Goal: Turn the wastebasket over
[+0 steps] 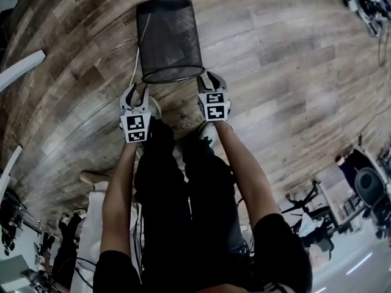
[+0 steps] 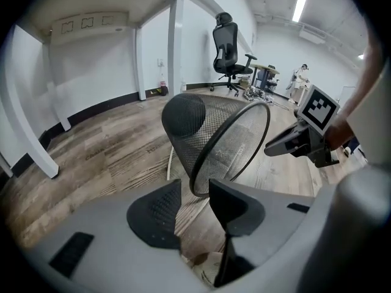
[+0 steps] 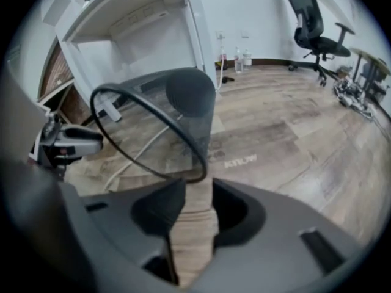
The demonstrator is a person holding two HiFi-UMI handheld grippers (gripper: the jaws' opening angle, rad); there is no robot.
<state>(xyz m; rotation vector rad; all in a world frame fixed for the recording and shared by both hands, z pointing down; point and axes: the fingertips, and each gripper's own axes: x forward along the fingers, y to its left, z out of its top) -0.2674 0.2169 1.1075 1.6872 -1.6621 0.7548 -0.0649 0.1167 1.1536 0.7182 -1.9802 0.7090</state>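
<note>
A black mesh wastebasket seems to lie on its side on the wood floor, open rim toward me, solid bottom at the far end. My left gripper is at the rim's left end and my right gripper at its right end. In the left gripper view the rim reaches the tips of the open left gripper, untouched by the pads. The right gripper view shows the rim just ahead of the open right gripper.
A white cable runs over the floor under and beside the basket. White desk legs stand by the wall, and a black office chair stands further back. My shoes are close behind the grippers.
</note>
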